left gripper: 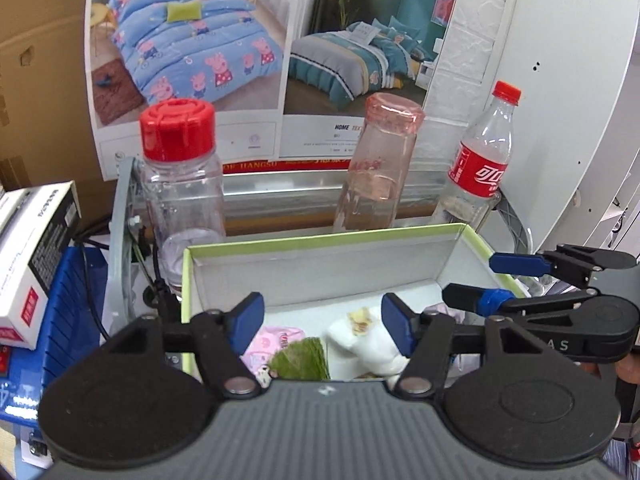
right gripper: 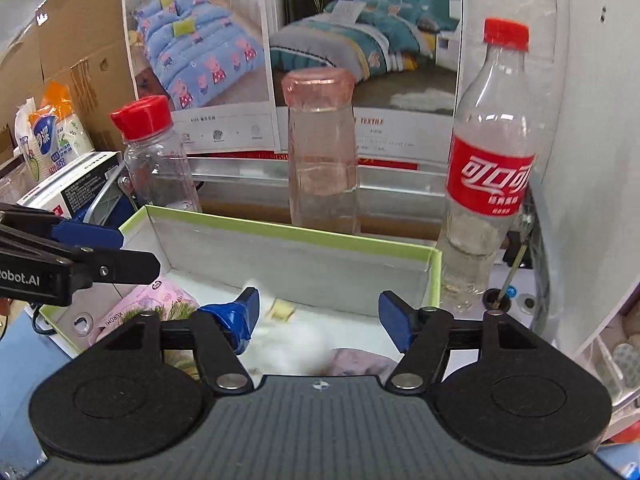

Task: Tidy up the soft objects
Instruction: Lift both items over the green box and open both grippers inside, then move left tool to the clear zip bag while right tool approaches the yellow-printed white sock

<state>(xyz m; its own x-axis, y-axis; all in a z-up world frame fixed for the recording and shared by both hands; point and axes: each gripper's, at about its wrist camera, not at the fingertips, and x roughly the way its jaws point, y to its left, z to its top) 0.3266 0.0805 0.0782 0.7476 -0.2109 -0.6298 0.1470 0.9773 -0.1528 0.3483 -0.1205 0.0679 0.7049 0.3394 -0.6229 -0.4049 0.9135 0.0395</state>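
Observation:
A green-rimmed box (left gripper: 320, 238) with grey inner walls holds soft things: a white plush toy (left gripper: 360, 342), a pink packet (left gripper: 266, 342) with a green patch, and a lilac cloth (right gripper: 360, 362). The box also shows in the right wrist view (right gripper: 288, 230), with the pink packet (right gripper: 148, 300) at its left. My left gripper (left gripper: 322, 322) is open and empty, above the box's near part over the plush toy. My right gripper (right gripper: 318, 316) is open and empty, over the box's right part; it shows from the side in the left wrist view (left gripper: 476, 280).
Behind the box stand a clear jar with a red lid (left gripper: 180, 184), an upturned pink glass (left gripper: 380, 168) and a cola bottle (left gripper: 484, 160). A bedding poster (left gripper: 260, 40) leans behind them. A white carton (left gripper: 32, 264) on a blue crate is at the left.

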